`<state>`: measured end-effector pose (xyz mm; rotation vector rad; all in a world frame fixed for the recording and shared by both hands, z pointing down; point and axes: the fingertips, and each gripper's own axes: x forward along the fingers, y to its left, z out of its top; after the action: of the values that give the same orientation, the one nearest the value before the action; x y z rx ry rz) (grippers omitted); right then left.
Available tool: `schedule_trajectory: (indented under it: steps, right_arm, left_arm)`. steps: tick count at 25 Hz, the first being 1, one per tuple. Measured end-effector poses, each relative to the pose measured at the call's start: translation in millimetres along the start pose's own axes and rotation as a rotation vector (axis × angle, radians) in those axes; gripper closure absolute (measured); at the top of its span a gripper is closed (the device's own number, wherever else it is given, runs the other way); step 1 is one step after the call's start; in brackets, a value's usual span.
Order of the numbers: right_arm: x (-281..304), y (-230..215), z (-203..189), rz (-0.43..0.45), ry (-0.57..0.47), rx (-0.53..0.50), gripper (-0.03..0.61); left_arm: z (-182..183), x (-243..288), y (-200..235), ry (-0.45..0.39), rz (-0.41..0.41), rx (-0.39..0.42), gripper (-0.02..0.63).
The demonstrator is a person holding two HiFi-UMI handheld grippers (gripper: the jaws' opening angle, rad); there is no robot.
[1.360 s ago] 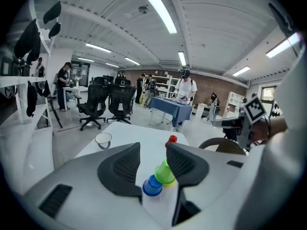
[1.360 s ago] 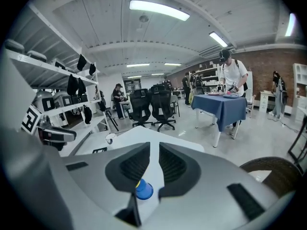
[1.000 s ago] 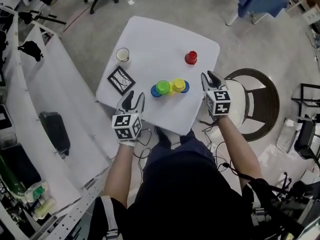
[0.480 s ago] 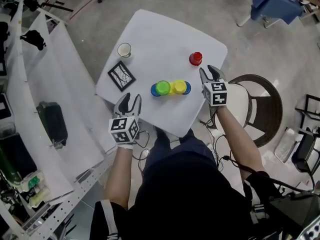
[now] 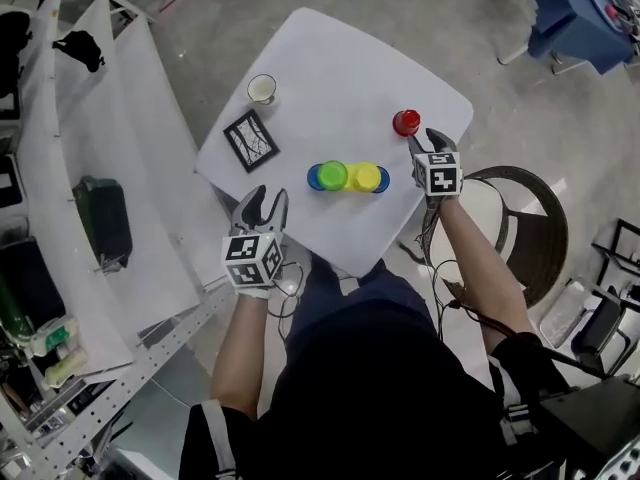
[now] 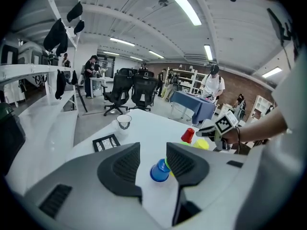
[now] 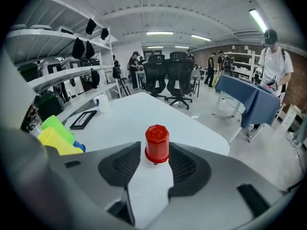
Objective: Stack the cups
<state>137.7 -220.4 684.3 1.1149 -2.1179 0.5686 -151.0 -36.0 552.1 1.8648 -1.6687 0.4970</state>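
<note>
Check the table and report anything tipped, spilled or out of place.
Nothing is spilled or broken. The small red plastic cup stands upside down, apart from the others. The green plastic cup, yellow plastic cup and a blue plastic cup huddle together and appear to lie tipped on their sides.

The row of cups [image 5: 347,177] lies on the table [image 5: 340,68], close to the edge nearest the person; behind the row and to its right, a lone cup [image 5: 406,122] stands apart from it; behind the row to its left lies a flat card [image 5: 250,140]; farther behind the card stands a glass [image 5: 262,89], by the table's left edge; right of the row, off the table, stands a chair [image 5: 497,203].
</note>
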Motion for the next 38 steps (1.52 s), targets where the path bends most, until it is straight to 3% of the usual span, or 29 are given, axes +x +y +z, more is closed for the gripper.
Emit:
schedule_trajectory:
  steps: [11, 21, 38]
  right_arm:
    - [33.1, -1.3, -3.7, 0.002, 0.076, -0.022, 0.367]
    - [39.2, 0.9, 1.4, 0.006, 0.083, -0.061, 0.397]
    - [-20.5, 29.8, 41.5, 0.004, -0.019, -0.12, 0.411]
  left_arm:
    - [-15.1, -6.8, 7.3, 0.017, 0.041, -0.04, 0.445]
    - [-18.2, -8.3, 8.4, 0.023, 0.032, -0.044, 0.445]
    - [8.4, -13.0, 8.8, -0.018, -0.051, -0.024, 0.445]
